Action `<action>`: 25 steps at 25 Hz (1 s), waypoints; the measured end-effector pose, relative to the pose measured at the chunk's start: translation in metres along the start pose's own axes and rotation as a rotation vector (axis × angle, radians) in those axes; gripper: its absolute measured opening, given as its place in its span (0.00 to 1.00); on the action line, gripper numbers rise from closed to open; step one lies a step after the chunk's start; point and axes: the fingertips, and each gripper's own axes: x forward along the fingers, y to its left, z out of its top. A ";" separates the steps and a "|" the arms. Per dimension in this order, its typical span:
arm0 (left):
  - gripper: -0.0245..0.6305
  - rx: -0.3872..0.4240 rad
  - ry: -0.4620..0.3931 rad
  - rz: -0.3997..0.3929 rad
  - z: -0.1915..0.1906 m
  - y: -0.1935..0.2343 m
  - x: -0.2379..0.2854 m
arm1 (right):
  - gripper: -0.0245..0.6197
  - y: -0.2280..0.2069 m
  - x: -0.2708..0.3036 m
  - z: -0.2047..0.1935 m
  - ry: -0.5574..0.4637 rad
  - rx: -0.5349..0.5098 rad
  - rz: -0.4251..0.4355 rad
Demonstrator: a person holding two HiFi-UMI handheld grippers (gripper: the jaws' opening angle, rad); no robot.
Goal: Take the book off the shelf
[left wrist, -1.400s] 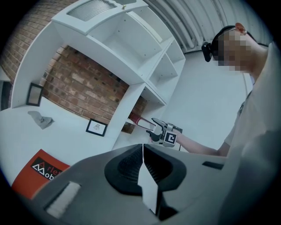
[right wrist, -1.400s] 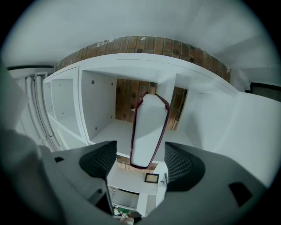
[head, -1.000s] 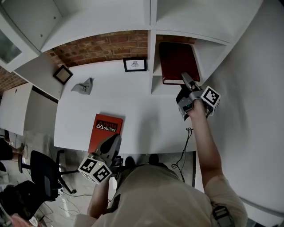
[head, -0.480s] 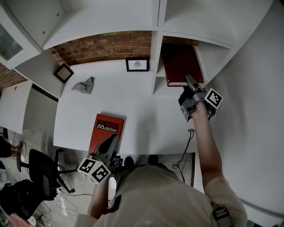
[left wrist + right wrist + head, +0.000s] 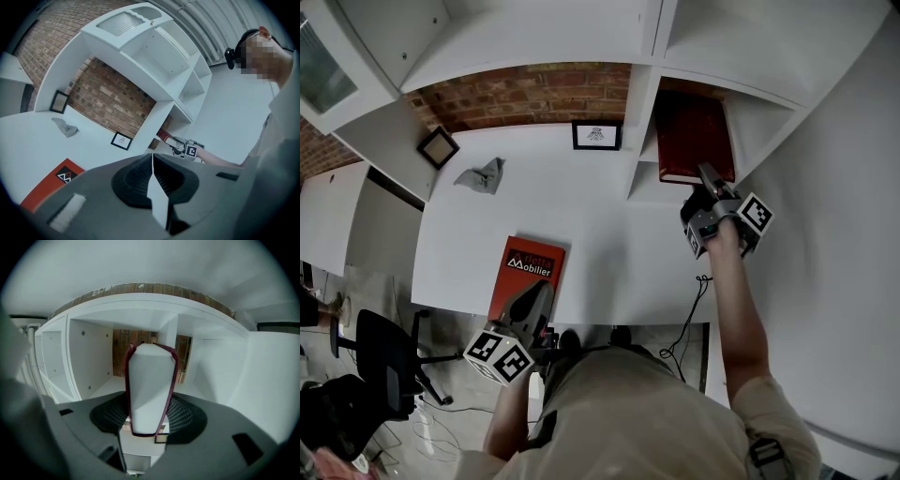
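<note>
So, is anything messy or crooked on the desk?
A crumpled grey scrap lies loose on the white desk, and the red Mobilier book sits slanted at its front edge. Nothing looks spilled or broken.

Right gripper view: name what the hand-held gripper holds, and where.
Red book, across both covers at its page edge; the right hand-held gripper's jaws have just been closing.

We record a matt dark-red cover and white paper block on the book (image 5: 149,390); the shelf (image 5: 89,366) smooth white-painted board; the back wall (image 5: 525,94) rough brick.
</note>
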 end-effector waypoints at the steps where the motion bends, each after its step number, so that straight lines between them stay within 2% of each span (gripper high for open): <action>1: 0.05 -0.006 -0.003 0.002 0.000 0.001 -0.002 | 0.38 0.000 0.000 -0.001 -0.002 0.002 0.001; 9: 0.06 -0.028 -0.028 0.014 0.000 0.019 -0.019 | 0.37 0.001 -0.006 -0.006 -0.043 0.020 0.001; 25: 0.06 -0.021 -0.028 0.106 0.007 0.062 -0.052 | 0.37 0.002 -0.042 -0.018 -0.134 0.034 -0.013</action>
